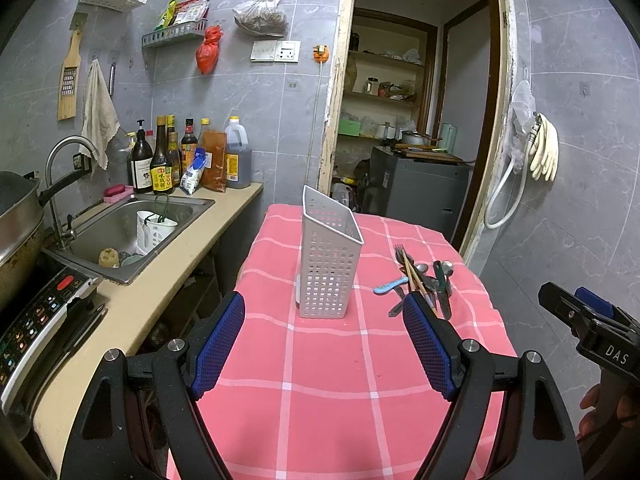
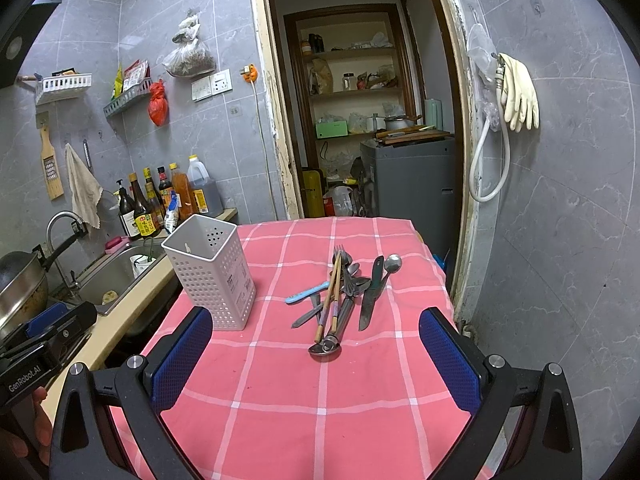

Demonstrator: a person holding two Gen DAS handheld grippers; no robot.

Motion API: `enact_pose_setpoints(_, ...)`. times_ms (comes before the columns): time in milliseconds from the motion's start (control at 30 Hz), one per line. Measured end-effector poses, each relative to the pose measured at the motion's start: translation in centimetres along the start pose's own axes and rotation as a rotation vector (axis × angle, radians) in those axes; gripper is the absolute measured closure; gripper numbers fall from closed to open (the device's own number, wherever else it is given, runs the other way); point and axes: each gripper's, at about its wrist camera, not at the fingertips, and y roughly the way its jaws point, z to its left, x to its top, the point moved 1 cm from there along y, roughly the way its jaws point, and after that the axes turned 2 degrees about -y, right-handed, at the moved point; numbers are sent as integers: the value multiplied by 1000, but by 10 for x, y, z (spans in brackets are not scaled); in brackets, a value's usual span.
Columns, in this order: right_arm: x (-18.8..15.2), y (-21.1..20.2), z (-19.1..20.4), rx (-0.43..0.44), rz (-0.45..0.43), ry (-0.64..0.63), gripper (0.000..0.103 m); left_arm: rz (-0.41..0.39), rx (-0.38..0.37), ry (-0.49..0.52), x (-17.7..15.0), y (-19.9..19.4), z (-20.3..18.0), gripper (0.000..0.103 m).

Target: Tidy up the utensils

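The left tool (image 1: 324,348) hangs over the pink-checked worktop (image 1: 328,400), fingers spread wide and empty; the white holder (image 1: 330,264) stands upright straight ahead of it. The right tool (image 2: 316,364) is likewise wide apart and holds nothing. Just beyond its fingers lies the utensil pile (image 2: 340,292): chopsticks, spoons, forks, a knife, with the holder ahead to its left.

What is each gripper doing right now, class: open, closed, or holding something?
Left gripper: open, holding nothing.
Right gripper: open, holding nothing.
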Motion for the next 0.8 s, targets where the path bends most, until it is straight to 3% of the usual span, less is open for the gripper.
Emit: enact_pose_setpoints(800, 3, 6, -4, 1, 8, 3, 0, 11, 1, 1, -2, 10, -1, 27)
